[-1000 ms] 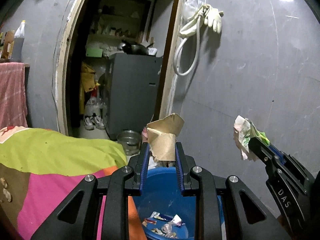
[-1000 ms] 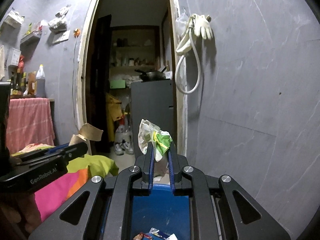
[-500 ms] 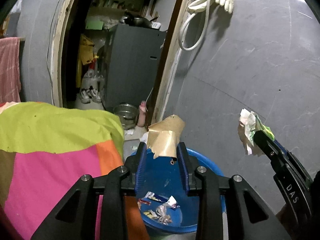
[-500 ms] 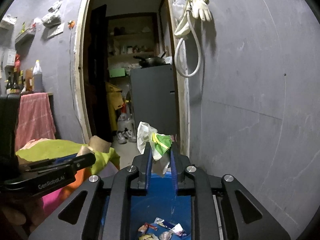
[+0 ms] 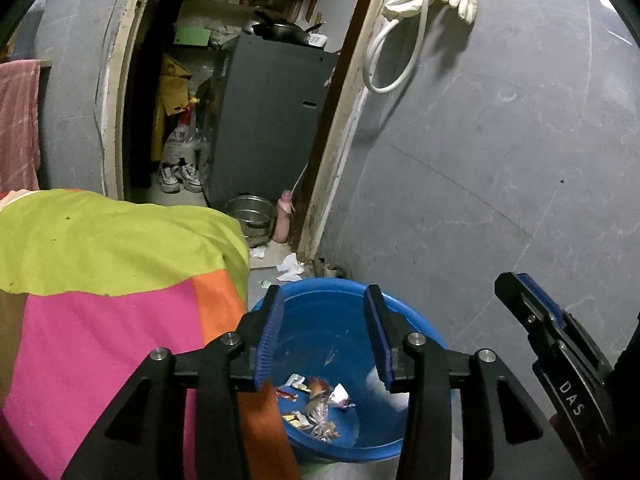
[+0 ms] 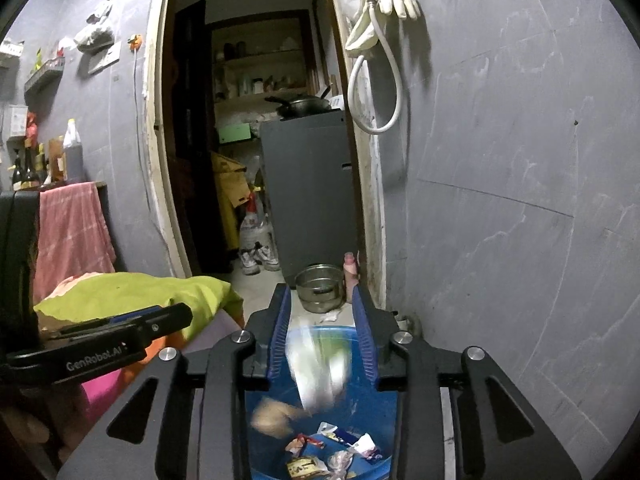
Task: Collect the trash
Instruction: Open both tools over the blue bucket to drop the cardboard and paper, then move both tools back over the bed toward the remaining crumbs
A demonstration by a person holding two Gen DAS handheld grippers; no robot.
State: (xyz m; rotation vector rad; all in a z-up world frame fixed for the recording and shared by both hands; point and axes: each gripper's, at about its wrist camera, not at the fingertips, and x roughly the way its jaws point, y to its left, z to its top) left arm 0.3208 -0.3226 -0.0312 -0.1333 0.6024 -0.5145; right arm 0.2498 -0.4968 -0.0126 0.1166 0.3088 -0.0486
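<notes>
Both grippers are held over the blue basin (image 5: 320,308), which stands on the floor by the grey wall (image 5: 500,160), just beside the bed's bright patchwork cover (image 5: 100,280).

Left gripper (image 5: 323,300): jaws are spread, have just been opening, and nothing is seen between them; only the basin's inside shows in the gap.

Right gripper (image 6: 322,300): jaws are spread and have just been opening. A white-and-green crumpled wrapper (image 6: 320,364) is seen blurred in mid-air just under the fingers, not pinched by the pads, above the basin. A brown paper piece (image 6: 276,414), also blurred, is seen lower, inside the basin's rim.

Small wrappers (image 5: 316,404) are scattered on the basin's bottom. More white scraps (image 5: 290,268) are seen on the floor beyond the basin, near the doorway.

A steel pot (image 6: 320,286) sits on the floor by the door frame. A white glove and hose (image 6: 380,20) are hung on the wall.
</notes>
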